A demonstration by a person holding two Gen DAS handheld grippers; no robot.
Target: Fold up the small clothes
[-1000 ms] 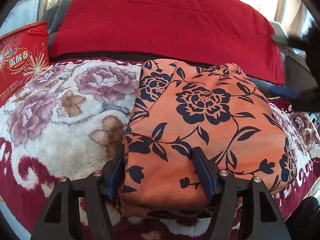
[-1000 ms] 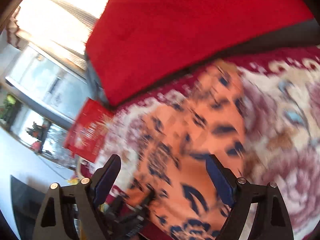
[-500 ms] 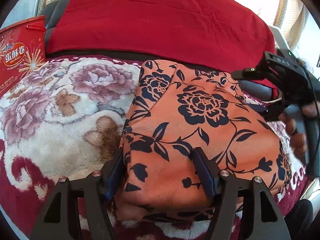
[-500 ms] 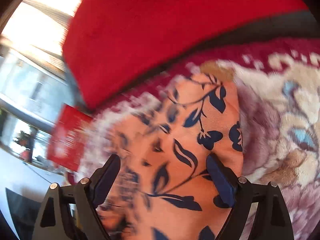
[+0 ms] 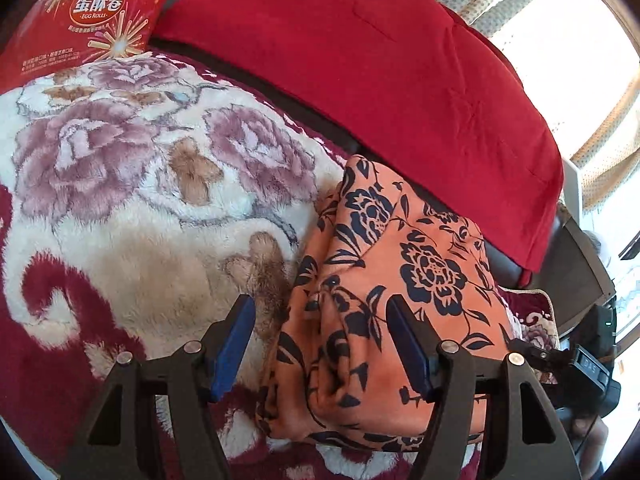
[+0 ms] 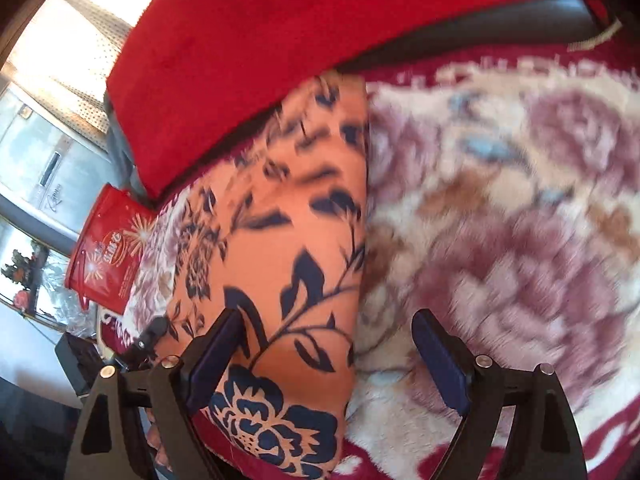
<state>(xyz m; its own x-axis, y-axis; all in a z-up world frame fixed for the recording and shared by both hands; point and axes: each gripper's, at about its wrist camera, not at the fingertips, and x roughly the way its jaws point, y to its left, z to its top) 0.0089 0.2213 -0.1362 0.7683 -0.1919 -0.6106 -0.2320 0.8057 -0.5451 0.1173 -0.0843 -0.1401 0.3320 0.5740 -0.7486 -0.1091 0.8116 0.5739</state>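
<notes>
1. Your orange floral garment (image 5: pixel 384 292) lies folded into a compact bundle on the plush floral blanket (image 5: pixel 132 184), close to the blanket's back edge, where the red cushion (image 5: pixel 360 60) rises behind it.
2. Your left claw (image 5: pixel 320 344) is spread wide. Its right finger sits over the top of the bundle, its left finger over bare blanket, and the garment's left folded edge lies between them. It pinches nothing.
3. Your right claw (image 6: pixel 340 356) is also spread and grips nothing. Its left finger is over the orange cloth (image 6: pixel 288 240), its right finger over the blanket (image 6: pixel 500 200), with the garment's right edge running between.
4. The right wrist view is blurred, so you cannot tell whether the fingers touch the cloth.
5. A red egg-roll box (image 5: pixel 80 12) stands at the blanket's far left corner, well apart from the garment.
</notes>
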